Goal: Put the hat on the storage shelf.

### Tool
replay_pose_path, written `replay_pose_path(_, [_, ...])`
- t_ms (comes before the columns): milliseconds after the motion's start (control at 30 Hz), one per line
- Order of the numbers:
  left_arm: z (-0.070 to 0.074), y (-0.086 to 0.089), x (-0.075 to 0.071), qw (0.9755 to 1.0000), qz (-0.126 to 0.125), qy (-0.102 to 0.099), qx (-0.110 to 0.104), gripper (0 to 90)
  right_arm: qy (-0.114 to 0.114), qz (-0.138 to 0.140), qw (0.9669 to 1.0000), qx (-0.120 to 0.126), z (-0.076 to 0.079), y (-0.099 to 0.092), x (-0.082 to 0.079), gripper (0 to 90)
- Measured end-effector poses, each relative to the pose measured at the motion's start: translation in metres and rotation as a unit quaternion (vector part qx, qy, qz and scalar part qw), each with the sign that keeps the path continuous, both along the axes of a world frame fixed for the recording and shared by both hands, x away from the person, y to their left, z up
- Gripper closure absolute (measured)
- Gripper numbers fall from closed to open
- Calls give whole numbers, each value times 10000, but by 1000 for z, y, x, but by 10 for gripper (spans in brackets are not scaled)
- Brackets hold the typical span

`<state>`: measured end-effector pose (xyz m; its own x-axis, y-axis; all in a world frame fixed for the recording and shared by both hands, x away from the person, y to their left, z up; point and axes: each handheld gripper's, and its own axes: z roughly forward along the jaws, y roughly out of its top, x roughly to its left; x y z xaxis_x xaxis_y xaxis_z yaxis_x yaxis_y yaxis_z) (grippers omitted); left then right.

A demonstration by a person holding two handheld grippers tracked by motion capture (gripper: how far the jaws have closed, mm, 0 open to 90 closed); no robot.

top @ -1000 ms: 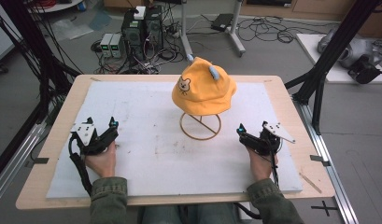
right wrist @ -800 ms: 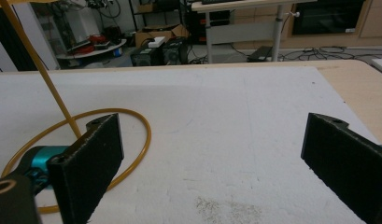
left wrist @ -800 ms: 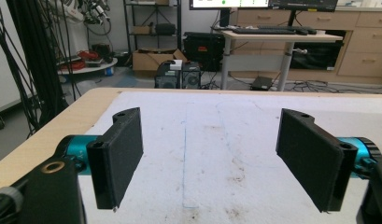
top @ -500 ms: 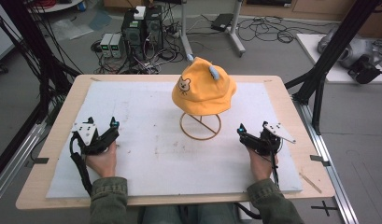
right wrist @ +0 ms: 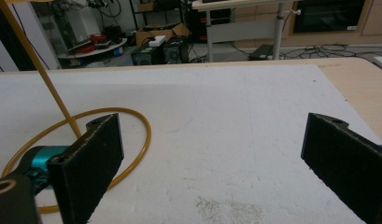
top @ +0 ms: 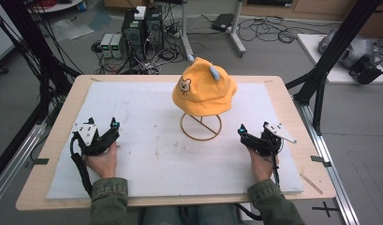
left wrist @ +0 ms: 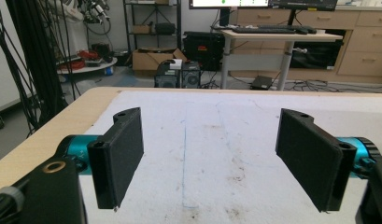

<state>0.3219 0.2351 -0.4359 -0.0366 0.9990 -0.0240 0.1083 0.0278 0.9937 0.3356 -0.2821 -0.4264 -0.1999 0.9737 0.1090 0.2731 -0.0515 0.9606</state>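
Note:
A yellow child's hat (top: 204, 86) with a bear face and small blue ears sits on top of a gold wire stand (top: 201, 126) at the middle of the table. The stand's ring base (right wrist: 132, 126) lies just left of my right gripper (right wrist: 212, 163), which rests open on the white mat with nothing between its jaws. In the high view the right gripper (top: 247, 133) is to the right of the stand. My left gripper (top: 105, 127) rests at the left of the mat, far from the hat. It (left wrist: 209, 158) stands open and empty.
A white foam mat (top: 147, 154) covers most of the wooden table (top: 39, 187). Black frame posts (top: 320, 79) stand at both sides. Computers and cables (top: 142, 28) lie on the floor beyond the far edge.

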Motion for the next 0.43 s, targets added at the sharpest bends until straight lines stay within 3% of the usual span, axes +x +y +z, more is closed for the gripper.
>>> replay_pose_path(433, [1, -1, -1, 10000, -14, -12, 48, 236, -5, 11, 10000, 11, 0, 0, 0, 54])
